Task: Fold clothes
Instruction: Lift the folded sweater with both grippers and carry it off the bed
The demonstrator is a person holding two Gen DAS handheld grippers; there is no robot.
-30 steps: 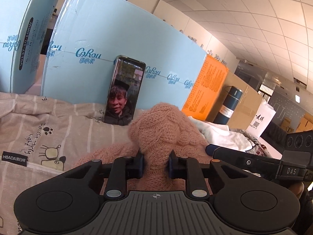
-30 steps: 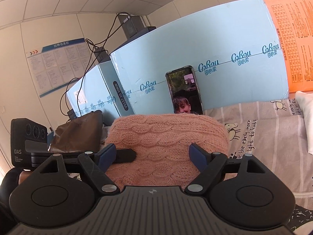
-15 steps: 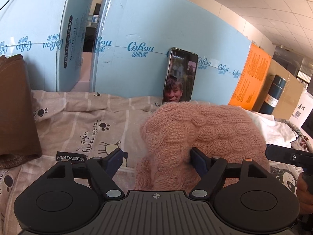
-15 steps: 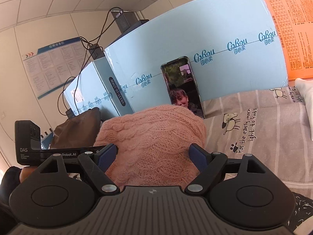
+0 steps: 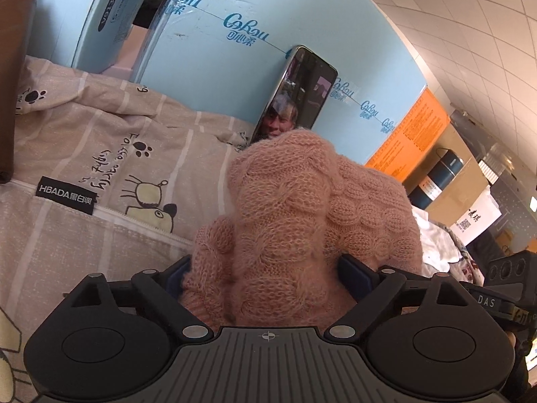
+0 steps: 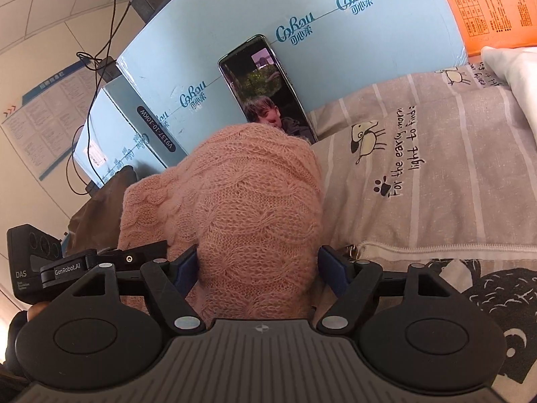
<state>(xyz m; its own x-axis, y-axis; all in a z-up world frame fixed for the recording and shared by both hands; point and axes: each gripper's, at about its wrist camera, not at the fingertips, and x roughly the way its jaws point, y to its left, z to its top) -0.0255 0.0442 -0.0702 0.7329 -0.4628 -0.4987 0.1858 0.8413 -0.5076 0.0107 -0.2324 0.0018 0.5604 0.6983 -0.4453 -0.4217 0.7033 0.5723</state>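
Your left gripper and right gripper both stand spread wide, the bundled pink cable-knit sweater bulging between each pair of fingers and hiding the fingertips, so whether the pads touch the wool is unclear. Bare beige striped cartoon-print bedcover lies right of your right tool and left of your left one, closed ahead by pale blue "CoRou" cardboard boxes with a black smartphone propped against them. The cover's black tag reads "HBADA"; its print reads "For the early morn light to find".
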